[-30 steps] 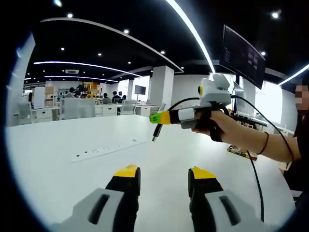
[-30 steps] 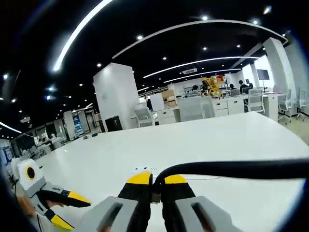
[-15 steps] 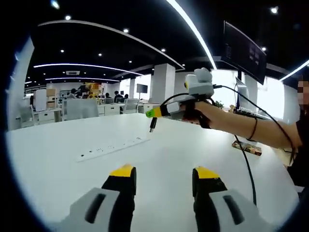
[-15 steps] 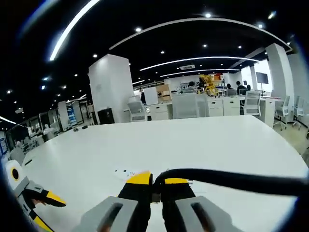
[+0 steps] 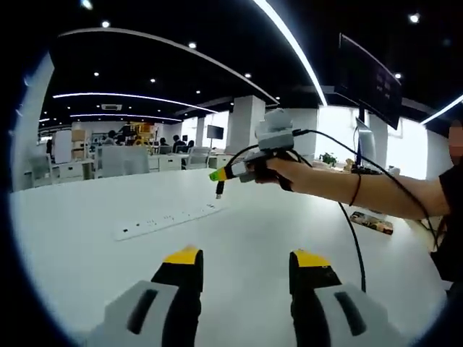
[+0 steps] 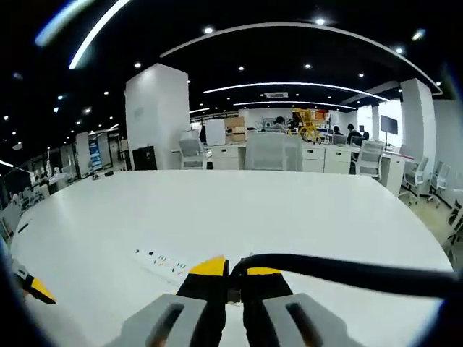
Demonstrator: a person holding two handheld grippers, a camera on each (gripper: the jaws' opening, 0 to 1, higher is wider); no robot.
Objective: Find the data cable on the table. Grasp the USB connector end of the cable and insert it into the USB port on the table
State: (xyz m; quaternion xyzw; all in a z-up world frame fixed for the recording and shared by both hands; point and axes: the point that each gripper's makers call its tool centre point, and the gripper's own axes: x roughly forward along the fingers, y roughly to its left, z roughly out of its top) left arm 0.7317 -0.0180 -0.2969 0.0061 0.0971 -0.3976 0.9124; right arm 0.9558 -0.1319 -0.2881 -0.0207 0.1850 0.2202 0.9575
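Left gripper view: left gripper point(image 5: 246, 269) at bottom centre, jaws apart, nothing between them, over bare white tabletop point(image 5: 87, 267). Right gripper point(image 5: 215, 176) sits at upper centre, held by a hand point(image 5: 278, 172), and is clamped on the data cable point(image 5: 352, 231) just behind the plug. The USB connector point(image 5: 218, 191) sticks out below the jaw tips, long axis near vertical in frame, tip pointing down at the tabletop. It hangs above the right end of the power strip point(image 5: 166, 220), not touching it. The strip lies flat, long axis running lower left to upper right. The cable loops back over the arm and drops to lower right.

Right gripper view: right gripper point(image 6: 233, 271) at bottom centre, jaws together on the data cable point(image 6: 347, 272), which exits to the right edge, roughly horizontal. The connector tip is hidden between the jaws. Power strip point(image 6: 163, 262) is just left of the jaws, running diagonally. Left gripper point(image 6: 32, 287) tip is at lower left.
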